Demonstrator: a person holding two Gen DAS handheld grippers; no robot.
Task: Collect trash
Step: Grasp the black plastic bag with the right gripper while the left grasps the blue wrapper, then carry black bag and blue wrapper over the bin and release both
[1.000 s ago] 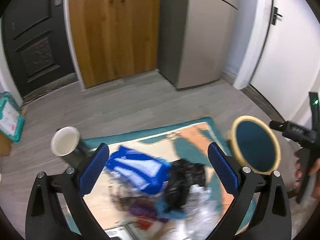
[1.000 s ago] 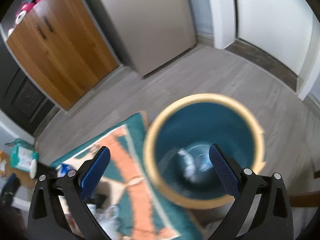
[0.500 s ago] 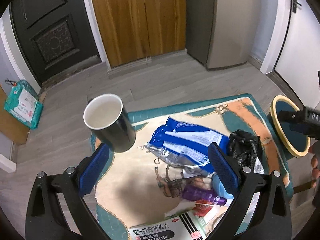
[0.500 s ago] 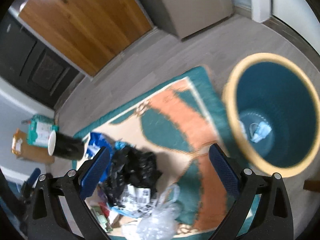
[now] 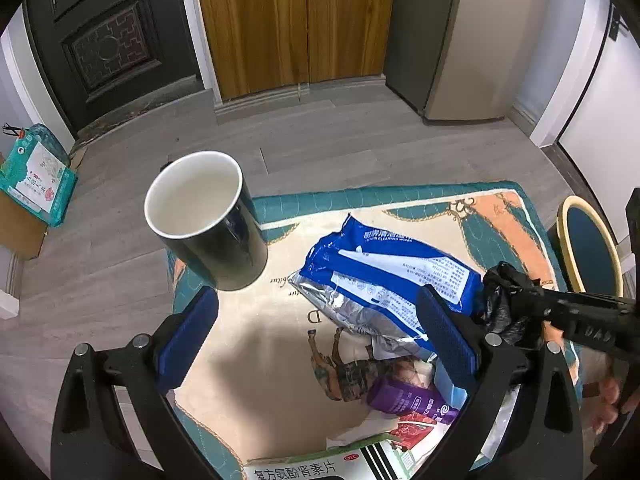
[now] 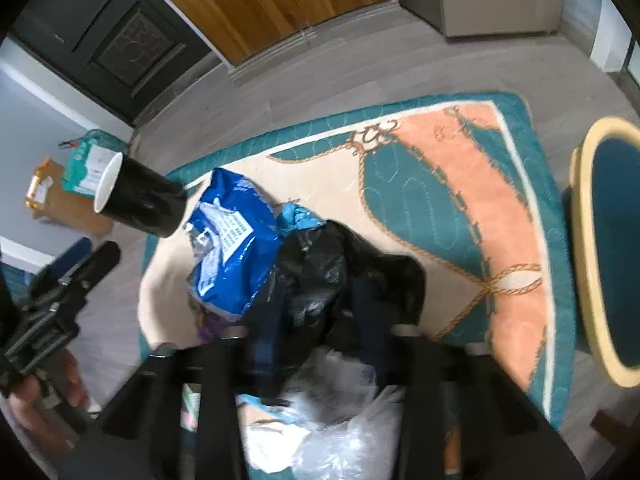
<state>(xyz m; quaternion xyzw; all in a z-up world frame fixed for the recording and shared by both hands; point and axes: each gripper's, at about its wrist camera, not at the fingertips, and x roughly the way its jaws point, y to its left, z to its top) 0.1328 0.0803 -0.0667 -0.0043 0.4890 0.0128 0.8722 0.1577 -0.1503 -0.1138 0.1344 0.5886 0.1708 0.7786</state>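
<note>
A litter pile lies on the patterned rug (image 5: 500,216): a blue wipes pack (image 5: 392,276), a black plastic bag (image 5: 500,304), a purple packet (image 5: 408,398) and a medicine box (image 5: 320,468). My left gripper (image 5: 318,340) hangs open above the pile, nothing between its pads. A black cup (image 5: 204,216) with a white inside stands just beyond its left finger. My right gripper (image 6: 316,304) is blurred; its jaws are closing on the black plastic bag (image 6: 348,268), which bulges between them. Clear plastic (image 6: 340,432) lies below. The teal bin (image 6: 580,240) stands off the rug's right edge.
A green pack (image 5: 36,176) sits on a cardboard box by the left wall. A dark door, wooden cupboard doors (image 5: 296,20) and a grey cabinet (image 5: 460,40) line the back. Bare grey floor (image 5: 340,140) lies between them and the rug. A hand (image 6: 44,396) holds the left gripper.
My right gripper swung from over the bin to the pile, and its wide jaws narrowed around the black bag. My left gripper sank toward the rug; the cup looms closer.
</note>
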